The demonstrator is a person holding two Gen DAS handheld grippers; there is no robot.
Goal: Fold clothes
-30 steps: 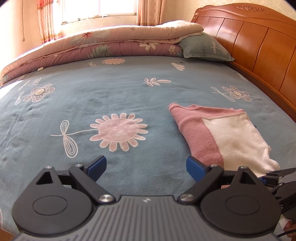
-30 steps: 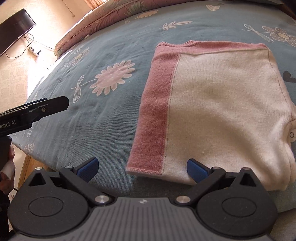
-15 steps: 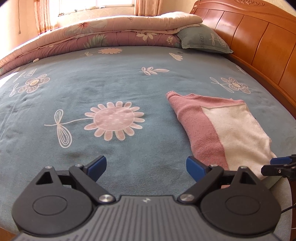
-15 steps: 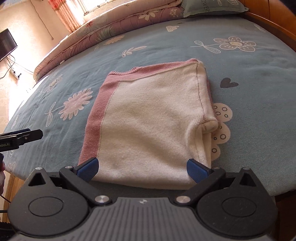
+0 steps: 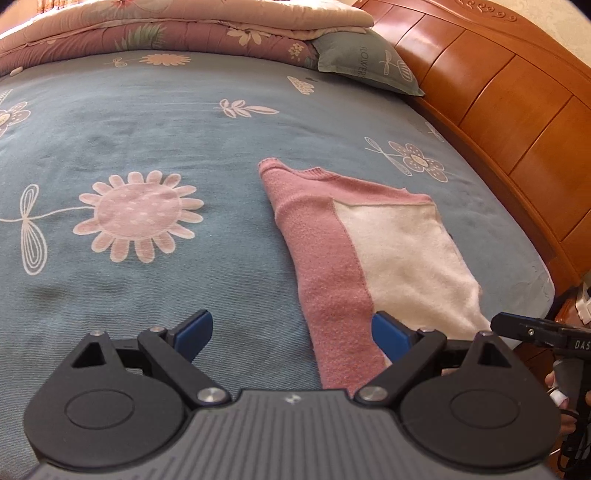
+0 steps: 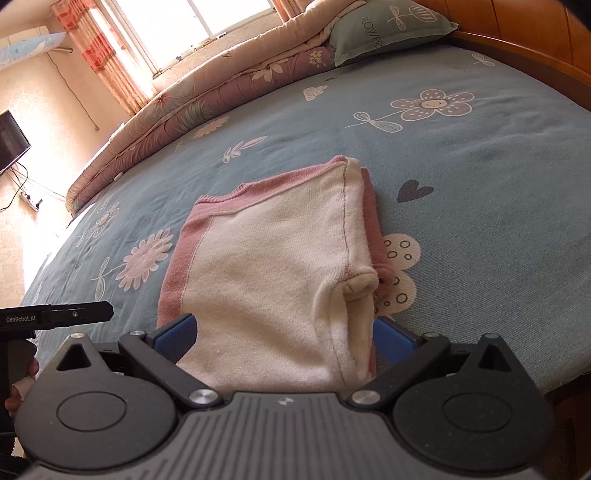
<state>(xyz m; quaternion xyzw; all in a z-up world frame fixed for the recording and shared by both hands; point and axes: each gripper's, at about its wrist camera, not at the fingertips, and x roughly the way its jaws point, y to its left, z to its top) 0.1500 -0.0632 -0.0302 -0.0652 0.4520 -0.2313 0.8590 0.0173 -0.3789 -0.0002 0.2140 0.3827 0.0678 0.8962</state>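
A folded pink and white knitted garment (image 5: pixel 399 258) lies flat on the blue flowered bedsheet (image 5: pixel 147 122), close to the bed's near edge. My left gripper (image 5: pixel 293 332) is open, low over the sheet; its right pad sits at the garment's pink near corner. My right gripper (image 6: pixel 284 339) is open too, with the garment's (image 6: pixel 269 266) white near edge lying between its blue pads, which are spread apart. Each gripper shows in the other's view: the right one (image 5: pixel 504 325) beside the white corner, the left one (image 6: pixel 105 313) off the pink side.
A folded quilt (image 5: pixel 155 33) and a grey-green pillow (image 5: pixel 362 62) lie at the far end of the bed. The wooden headboard (image 5: pixel 517 110) runs along the right. A wall TV (image 6: pixel 11 144) and curtained window (image 6: pixel 122 55) stand beyond. The bed edge drops off just below the garment.
The right gripper has swung round and come in low, so the garment's near edge now lies between its pads. The left gripper has moved closer to the pink corner.
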